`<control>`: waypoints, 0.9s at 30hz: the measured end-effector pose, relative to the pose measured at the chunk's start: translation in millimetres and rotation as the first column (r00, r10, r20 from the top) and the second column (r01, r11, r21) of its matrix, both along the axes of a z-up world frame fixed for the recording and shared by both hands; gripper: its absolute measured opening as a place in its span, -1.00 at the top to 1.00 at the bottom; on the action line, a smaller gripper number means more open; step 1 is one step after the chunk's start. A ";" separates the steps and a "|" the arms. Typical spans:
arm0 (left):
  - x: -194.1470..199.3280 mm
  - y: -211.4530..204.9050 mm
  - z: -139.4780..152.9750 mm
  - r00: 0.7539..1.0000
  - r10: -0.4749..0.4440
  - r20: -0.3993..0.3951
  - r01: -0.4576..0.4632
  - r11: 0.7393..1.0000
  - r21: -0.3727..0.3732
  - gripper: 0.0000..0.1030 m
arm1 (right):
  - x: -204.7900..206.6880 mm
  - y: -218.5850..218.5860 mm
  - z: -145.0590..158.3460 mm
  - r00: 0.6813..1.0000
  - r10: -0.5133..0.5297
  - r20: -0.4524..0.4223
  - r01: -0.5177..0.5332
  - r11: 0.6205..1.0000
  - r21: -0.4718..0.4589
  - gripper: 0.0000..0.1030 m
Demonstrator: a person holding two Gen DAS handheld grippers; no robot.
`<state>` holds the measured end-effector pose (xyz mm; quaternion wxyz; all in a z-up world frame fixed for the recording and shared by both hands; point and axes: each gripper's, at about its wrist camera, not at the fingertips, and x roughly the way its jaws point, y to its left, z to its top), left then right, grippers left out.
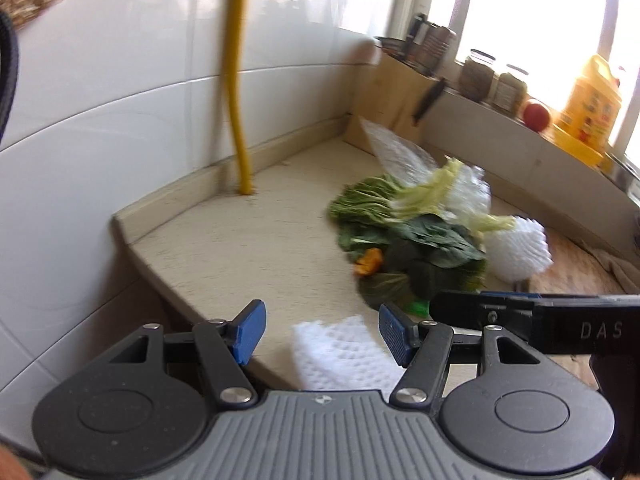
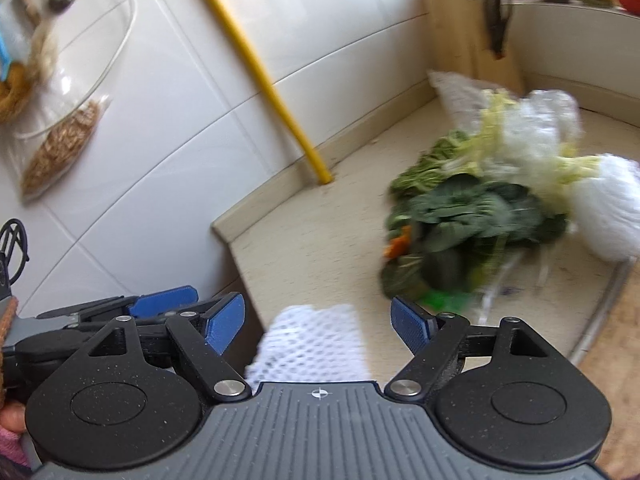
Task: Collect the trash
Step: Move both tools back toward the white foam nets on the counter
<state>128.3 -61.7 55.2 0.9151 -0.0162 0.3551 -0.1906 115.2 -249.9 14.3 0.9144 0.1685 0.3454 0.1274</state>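
Note:
A heap of green vegetable scraps (image 1: 416, 236) (image 2: 468, 216) lies on the beige counter, with clear plastic wrap (image 1: 400, 148) (image 2: 532, 120), an orange bit (image 1: 368, 262) (image 2: 398, 246) and a white foam net (image 1: 516, 246) (image 2: 604, 216) among it. A second white foam net (image 1: 340, 354) (image 2: 310, 344) lies near the counter's front edge, just ahead of both grippers. My left gripper (image 1: 322, 334) is open above it. My right gripper (image 2: 318, 324) is open too, beside the left one.
A yellow pipe (image 1: 238, 92) (image 2: 260, 76) runs down the white tiled wall to the counter (image 1: 240, 248) (image 2: 320, 248). A wooden knife block (image 1: 390, 92) (image 2: 468, 28) stands in the corner. Jars, a red fruit (image 1: 536, 116) and a yellow bottle (image 1: 590, 108) sit on the window ledge.

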 end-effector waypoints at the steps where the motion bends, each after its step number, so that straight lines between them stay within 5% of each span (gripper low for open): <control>1: -0.1 -5.8 -0.5 1.000 -0.015 -0.003 0.015 1.000 0.004 -0.13 | -2.2 -5.8 -0.7 1.000 -0.013 0.000 0.013 1.000 0.003 -0.66; 12: -4.0 -41.9 -17.6 0.995 -0.084 -0.062 0.086 0.996 0.029 -0.21 | -20.4 -55.0 -10.8 0.993 -0.115 -0.038 0.115 0.993 0.007 -0.70; 27: -1.0 -47.4 -48.0 0.990 0.023 -0.141 -0.011 0.997 0.080 -0.36 | -29.7 -96.9 -22.2 0.983 -0.163 -0.089 0.166 0.986 0.024 -0.77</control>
